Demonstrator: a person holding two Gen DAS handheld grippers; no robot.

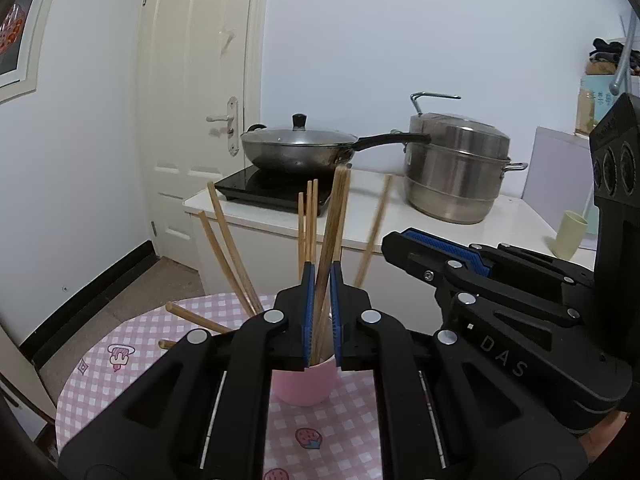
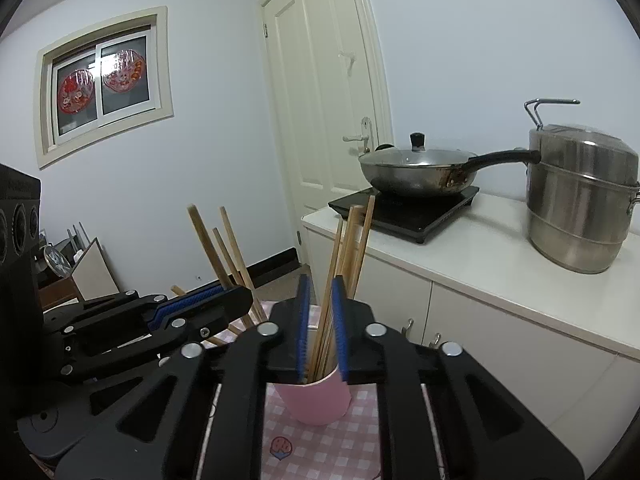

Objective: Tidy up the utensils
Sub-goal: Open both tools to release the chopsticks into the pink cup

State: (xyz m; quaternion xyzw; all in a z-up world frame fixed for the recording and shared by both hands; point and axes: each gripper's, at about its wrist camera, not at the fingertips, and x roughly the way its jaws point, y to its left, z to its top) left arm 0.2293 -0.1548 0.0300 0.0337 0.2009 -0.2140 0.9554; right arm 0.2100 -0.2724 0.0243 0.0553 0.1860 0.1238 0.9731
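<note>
We see the pink cup [image 1: 304, 384] standing on the table [image 1: 120, 360], which wears a pink checked cloth, and the chopsticks [image 1: 334, 208] stand in the cup, fanning out above its rim. The left tongs [image 1: 322, 266] sit just over the cup, pressed together on a pair of those chopsticks, whose tops rise past the blue pads. The right tongs [image 2: 321, 278] hang over the same cup from the other side. Their pads stand a little apart, and a few sticks pass between them with a sliver of room on one side, so we see no pinch there. One stick [image 1: 374, 232] near the right tongs looks blurred. Beyond the table a white cabinet [image 1: 256, 248] carries a lidded wok [image 1: 296, 152] on a black hob [image 1: 264, 190] and a steel steamer pot [image 1: 456, 168].
</note>
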